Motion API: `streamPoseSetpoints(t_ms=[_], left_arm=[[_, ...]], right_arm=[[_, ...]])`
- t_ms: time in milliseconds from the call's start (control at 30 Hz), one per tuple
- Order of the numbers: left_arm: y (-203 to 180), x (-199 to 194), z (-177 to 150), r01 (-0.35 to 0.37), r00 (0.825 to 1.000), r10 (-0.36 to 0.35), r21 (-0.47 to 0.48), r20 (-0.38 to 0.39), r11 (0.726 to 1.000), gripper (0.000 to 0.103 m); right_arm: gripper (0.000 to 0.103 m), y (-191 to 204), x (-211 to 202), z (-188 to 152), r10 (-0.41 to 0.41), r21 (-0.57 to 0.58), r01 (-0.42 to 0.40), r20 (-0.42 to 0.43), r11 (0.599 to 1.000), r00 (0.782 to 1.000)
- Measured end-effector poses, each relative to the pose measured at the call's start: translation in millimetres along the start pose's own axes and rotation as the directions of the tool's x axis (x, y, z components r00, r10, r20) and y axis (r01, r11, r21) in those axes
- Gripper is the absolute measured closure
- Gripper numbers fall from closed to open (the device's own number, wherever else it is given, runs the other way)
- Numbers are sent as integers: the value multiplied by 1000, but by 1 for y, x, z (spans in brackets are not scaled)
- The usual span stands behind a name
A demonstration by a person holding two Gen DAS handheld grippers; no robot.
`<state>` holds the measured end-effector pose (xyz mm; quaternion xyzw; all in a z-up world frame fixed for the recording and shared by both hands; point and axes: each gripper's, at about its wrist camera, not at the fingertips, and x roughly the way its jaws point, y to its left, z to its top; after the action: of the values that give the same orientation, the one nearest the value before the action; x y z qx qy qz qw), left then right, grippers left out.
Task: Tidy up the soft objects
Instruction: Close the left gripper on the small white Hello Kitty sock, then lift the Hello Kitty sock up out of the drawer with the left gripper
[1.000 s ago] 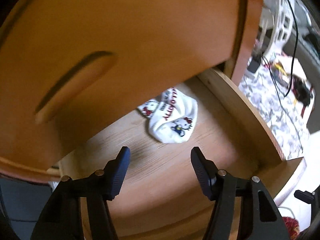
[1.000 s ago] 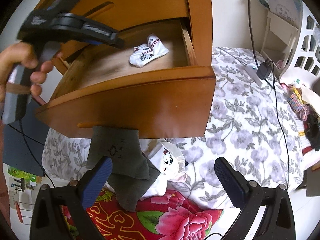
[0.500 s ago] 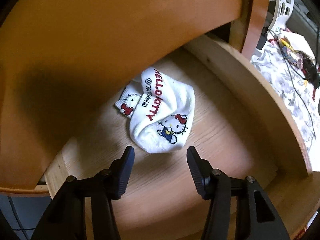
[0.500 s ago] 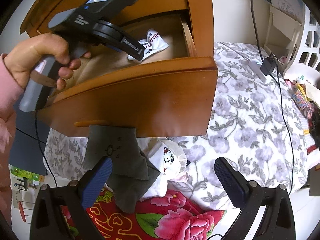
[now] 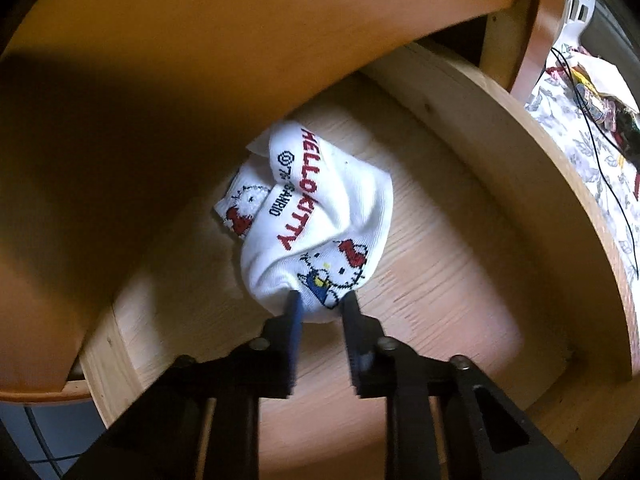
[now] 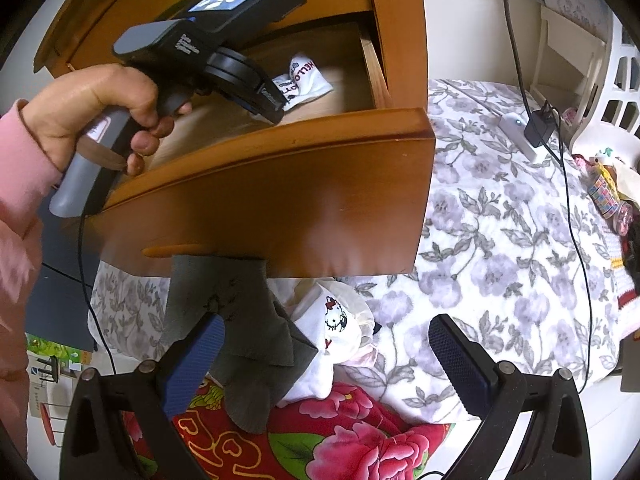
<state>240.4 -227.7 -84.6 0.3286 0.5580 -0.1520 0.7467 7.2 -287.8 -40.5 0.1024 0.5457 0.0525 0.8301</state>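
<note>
- Closing on the white sock (image 5: 320, 220) inside the drawer (image 5: 460, 280), the left gripper (image 5: 318, 306) pinches its near end, likely to lift it.
- The right gripper (image 6: 326, 356) waits spread wide, empty, above the grey sock (image 6: 240, 320).

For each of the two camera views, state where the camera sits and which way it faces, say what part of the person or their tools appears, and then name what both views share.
Left wrist: on the left gripper, facing down into the open drawer; its fingers are closing on the white sock.
Right wrist: on the right gripper, open over the bed, facing the drawer front; a hand and pink sleeve show.
Shared: drawer, white sock, left gripper.
</note>
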Motion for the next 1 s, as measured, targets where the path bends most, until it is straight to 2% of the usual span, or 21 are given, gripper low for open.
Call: streamPoseSetpoints(t_ms=[67,167,400,633,867,1000], left_arm=[[1,-1,2,-2,1000,2,-2,9,1000,93],[3,-2,3,8,1000,-8,-16,15,1000,96],[15,-17,-3,39,998,-36,-52,51,998,98],[26,-39,-29,83,991,-72,-98,115,992,98],[38,-66,-73,154,972,-112,-201,207,967,98],[54,-73,-99,210,952,-133,-274,276,938,98]], right_arm=[[0,0,0,0,-2,1,2,0,1000,1000],[0,-1,0,0,-1,4,1,-2,1000,1000],[0,1,-5,-1,-10,3,10,6,1000,1000],[0,10,-15,-4,-13,-10,13,22,1000,1000],[0,19,-29,-11,-21,-23,22,42,999,999],[0,25,-35,-14,-24,-33,26,50,999,998]])
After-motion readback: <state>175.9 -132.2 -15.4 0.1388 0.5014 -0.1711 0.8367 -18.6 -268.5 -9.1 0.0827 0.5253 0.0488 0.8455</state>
